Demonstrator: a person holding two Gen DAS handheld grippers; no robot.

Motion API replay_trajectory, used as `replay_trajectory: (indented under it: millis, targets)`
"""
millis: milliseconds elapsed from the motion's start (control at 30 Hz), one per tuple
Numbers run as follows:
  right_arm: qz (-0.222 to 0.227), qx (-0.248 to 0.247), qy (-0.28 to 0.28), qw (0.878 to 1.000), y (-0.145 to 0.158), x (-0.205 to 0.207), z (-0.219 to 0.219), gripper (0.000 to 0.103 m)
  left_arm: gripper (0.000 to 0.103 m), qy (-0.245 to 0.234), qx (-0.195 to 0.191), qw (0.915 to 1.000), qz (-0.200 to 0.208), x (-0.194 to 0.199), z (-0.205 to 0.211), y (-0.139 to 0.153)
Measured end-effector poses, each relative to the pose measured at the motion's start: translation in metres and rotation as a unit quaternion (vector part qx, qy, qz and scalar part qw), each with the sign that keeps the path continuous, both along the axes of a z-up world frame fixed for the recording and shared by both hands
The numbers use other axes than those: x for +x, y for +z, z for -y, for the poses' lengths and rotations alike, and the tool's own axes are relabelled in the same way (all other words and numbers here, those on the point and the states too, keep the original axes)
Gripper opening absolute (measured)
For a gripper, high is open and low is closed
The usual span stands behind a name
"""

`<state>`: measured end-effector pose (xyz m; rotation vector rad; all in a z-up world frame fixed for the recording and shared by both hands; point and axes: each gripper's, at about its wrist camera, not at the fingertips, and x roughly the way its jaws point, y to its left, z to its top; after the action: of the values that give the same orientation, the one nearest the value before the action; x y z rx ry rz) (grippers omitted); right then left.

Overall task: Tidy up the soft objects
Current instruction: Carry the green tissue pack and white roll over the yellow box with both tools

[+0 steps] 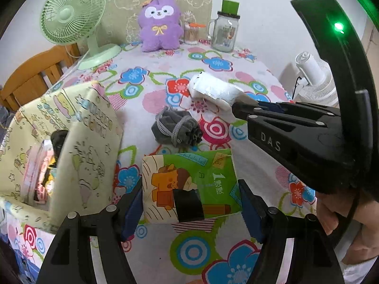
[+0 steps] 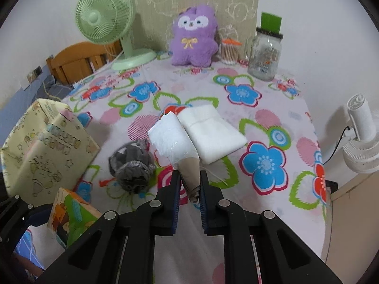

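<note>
My left gripper is shut on a green tissue pack with a cartoon animal, holding it by its two sides above the floral tablecloth; the pack also shows in the right wrist view. My right gripper is shut on a white plastic-wrapped pack, gripping its tapered brown end; this pack also shows in the left wrist view. A folded white cloth lies just right of the pack. A grey drawstring pouch lies on the cloth, also in the left wrist view.
A pale yellow patterned storage box stands open at the left, with items inside. At the back stand a green fan, a purple plush, a cotton swab jar and a glass jar. A white fan is beyond the right edge.
</note>
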<state>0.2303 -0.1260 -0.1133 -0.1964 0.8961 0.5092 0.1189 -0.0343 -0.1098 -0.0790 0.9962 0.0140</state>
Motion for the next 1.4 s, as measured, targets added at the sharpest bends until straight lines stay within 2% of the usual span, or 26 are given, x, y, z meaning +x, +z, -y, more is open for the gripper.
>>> replay_trajectory:
  millis: [600, 1200, 1400]
  targets:
    - [0.079, 0.023, 0.009, 0.997, 0.080, -0.052, -0.014, 0.017, 0.075, 0.021, 0.003, 0.9975, 0.067, -0.032, -0.026, 0.055]
    - [0.104, 0.033, 0.049, 0.993, 0.113, -0.082, -0.063, 0.017, 0.075, 0.069, 0.001, 0.9925, 0.101, -0.059, -0.078, 0.080]
    - [0.112, 0.047, 0.058, 0.991, 0.124, -0.088, -0.081, 0.017, 0.075, 0.074, 0.017, 0.9907, 0.113, -0.064, -0.096, 0.088]
